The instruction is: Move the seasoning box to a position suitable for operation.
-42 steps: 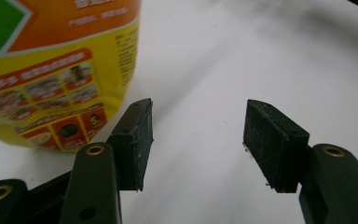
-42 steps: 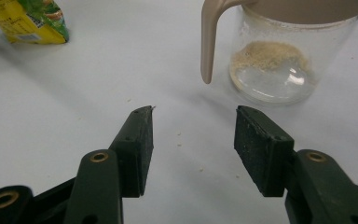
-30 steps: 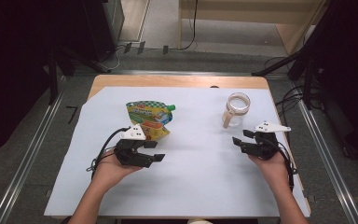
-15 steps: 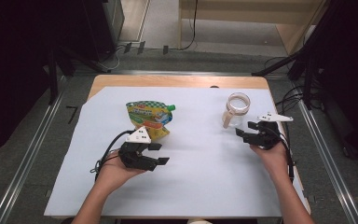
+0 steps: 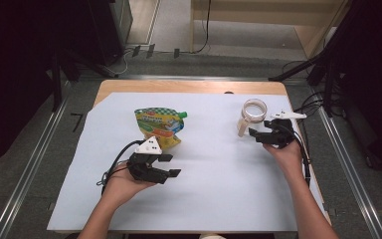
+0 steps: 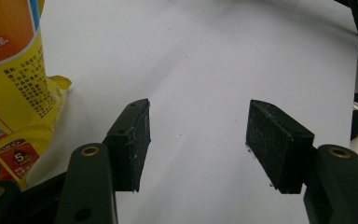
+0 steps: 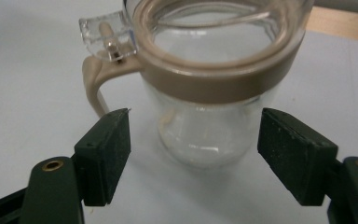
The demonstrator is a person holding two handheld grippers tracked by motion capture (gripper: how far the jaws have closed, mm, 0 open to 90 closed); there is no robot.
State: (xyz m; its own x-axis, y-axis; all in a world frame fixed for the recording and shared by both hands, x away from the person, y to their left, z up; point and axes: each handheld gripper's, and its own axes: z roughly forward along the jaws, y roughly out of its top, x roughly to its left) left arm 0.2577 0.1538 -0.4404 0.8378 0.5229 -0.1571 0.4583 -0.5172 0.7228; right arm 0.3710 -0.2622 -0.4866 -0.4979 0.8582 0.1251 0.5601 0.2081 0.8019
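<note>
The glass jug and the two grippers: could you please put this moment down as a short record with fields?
Surface: white sheet over a wooden table
Jug: clear glass jug, tan rim band and handle, upright
Right gripper: right gripper, jaws open on either side of the jug, not touching it
Pouch: yellow spouted pouch, green cap, on the sheet
Left gripper: left gripper, jaws open over bare sheet, pouch to one side
Held: nothing in either gripper

Looked like a lab/test rig: counter (image 5: 189, 87) w/ white sheet (image 5: 219, 199), floor rails (image 5: 25, 184), loose cables (image 5: 144, 52), dark equipment stands (image 5: 59, 74).
</note>
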